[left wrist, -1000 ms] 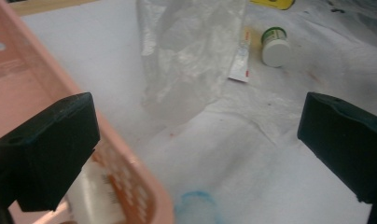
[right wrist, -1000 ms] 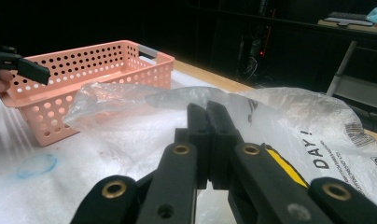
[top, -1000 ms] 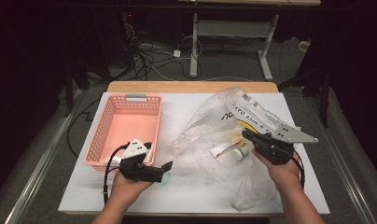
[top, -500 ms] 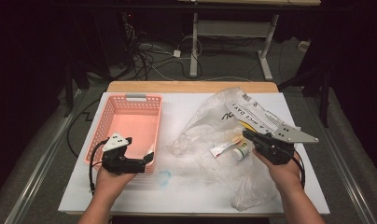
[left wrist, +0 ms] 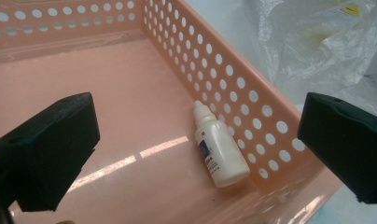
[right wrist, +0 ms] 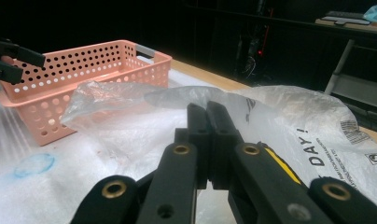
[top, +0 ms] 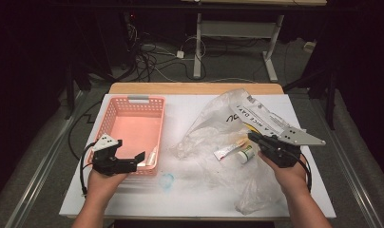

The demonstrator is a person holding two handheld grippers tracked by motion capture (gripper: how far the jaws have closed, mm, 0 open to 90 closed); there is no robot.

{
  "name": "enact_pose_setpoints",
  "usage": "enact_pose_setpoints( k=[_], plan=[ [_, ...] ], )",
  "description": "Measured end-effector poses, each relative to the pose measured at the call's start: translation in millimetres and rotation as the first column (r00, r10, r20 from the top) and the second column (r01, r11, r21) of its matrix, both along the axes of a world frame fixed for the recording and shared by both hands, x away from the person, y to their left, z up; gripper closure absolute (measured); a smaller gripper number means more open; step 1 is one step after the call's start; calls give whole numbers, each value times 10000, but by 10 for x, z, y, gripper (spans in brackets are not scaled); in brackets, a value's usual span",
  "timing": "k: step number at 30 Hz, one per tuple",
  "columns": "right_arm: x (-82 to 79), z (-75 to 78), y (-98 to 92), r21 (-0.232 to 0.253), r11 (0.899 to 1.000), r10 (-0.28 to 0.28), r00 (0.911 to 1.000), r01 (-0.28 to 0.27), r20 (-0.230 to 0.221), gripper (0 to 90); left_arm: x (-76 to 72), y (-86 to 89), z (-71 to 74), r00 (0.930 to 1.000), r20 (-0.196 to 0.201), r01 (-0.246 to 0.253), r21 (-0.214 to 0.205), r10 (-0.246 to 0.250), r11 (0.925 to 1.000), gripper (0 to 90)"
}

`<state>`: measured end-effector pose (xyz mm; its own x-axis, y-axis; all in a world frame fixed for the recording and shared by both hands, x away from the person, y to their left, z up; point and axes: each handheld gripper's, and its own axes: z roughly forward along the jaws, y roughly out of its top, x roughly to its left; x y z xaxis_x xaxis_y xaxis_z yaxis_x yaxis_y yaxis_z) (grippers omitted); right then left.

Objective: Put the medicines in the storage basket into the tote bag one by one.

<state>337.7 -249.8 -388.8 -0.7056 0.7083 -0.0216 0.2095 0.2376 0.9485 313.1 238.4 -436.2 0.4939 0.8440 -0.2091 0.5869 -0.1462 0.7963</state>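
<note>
Left gripper (left wrist: 196, 154): jaws spread wide, nothing between the pads; it hangs over the near right corner of the basket (top: 115, 110), pointing into it. In the high view it (top: 135, 160) sits at the basket's near edge, held by the left hand (top: 102, 183).
Bottle (left wrist: 220, 147): small white dropper bottle, lying on its side on the basket floor, close along the basket's right wall, cap pointing toward the far end. It lies free, below the gap between the open jaws. In the high view it (top: 151, 156) is a pale sliver in the basket's near right corner.
Right gripper (right wrist: 207, 114): jaws pressed together, pad against pad, tips resting on the plastic bag (right wrist: 289, 121); whether a fold of film is pinched I cannot tell. In the high view it (top: 253, 137) is well right of the basket, held by the right hand (top: 287, 173).
Bag: clear crumpled film with printed lettering, spread right of the basket, well apart from it.
Inside the bag: a tube (top: 228, 150) and a small jar (top: 244, 155), just left of the right gripper's tips.
Blue mark (top: 166, 180): a faint round spot on the table (top: 190, 204), just beyond the basket's near right corner.
</note>
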Motion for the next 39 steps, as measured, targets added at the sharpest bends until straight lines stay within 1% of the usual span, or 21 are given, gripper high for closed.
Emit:
enact_pose_setpoints(
  k=[3,6,8,13,15,17,18,19,20,21,23,25,26,27,30,31,33,34,37,38,39],
  plan=[
    [-2,1,-2,6,10000,-14,10000,14,3,900,9,-12,15,10000,-81,1,52,-1,10000,0],
    [-4,7,-7,36,10000,-33,10000,33,39,900,39,-55,70,9998,-129,142,117,-141,9998,0],
    [-7,10,-7,72,9999,-71,10000,71,8,900,77,-79,103,9995,-207,255,-34,-256,9997,0],
    [-9,22,-15,45,10000,-35,10000,35,87,900,191,-118,191,9983,-422,397,56,-394,9992,0],
    [-10,24,-17,50,10000,-50,9999,49,88,900,258,-138,220,9970,-632,459,165,-448,9988,0],
    [-9,22,-16,48,10000,-28,10000,28,86,900,328,-167,235,9957,-798,503,433,-468,9978,0],
    [-9,22,-15,47,10000,-24,10000,24,83,900,371,-177,231,9941,-979,524,466,-476,9975,0],
    [-10,24,-17,53,10000,-37,10000,37,86,900,430,-182,218,9907,-1286,503,453,-441,9977,0],
    [-13,27,-18,71,10000,-39,10000,39,76,900,465,-184,210,9885,-1458,479,455,-408,9978,0],
    [-16,29,-19,100,9999,-56,10000,56,51,900,516,-192,200,9837,-1759,473,546,-370,9974,0],
    [-16,33,-26,136,9999,-78,10000,77,48,900,573,-206,199,9787,-2036,421,766,-257,9962,9],
    [-10,31,-37,128,9999,-75,10000,74,62,900,633,-231,211,9751,-2215,367,1198,-94,9921,24],
    [-8,28,-40,140,9999,-72,10000,72,49,900,666,-239,210,9711,-2386,429,1286,-111,9908,25],
    [-6,25,-42,145,9999,-69,10000,69,31,900,698,-250,198,9637,-2665,494,1308,-128,9902,34],
    [-3,21,-39,149,9999,-72,10000,72,28,900,782,-298,144,9337,-3576,877,1747,-198,9807,49],
    [-4,22,-39,148,9999,-70,10000,69,33,900,797,-309,135,9280,-3720,943,1789,-214,9793,70],
    [-7,24,-39,177,9998,-60,10000,60,3,900,821,-316,129,9156,-4003,1192,1787,-385,9766,123],
    [-6,24,-41,173,9998,-57,10000,56,16,900,833,-318,120,9077,-4175,1274,1801,-415,9754,147],
    [-7,24,-41,177,9998,-55,10000,55,4,900,869,-318,91,8791,-4725,1590,1662,-629,9732,177],
    [-8,23,-39,172,9998,-71,10000,71,10,900,881,-320,84,8676,-4927,1687,1652,-669,9717,182],
    [-7,21,-38,163,9998,-64,10000,64,25,900,888,-322,77,8609,-5041,1735,1631,-691,9712,186]
  ],
)
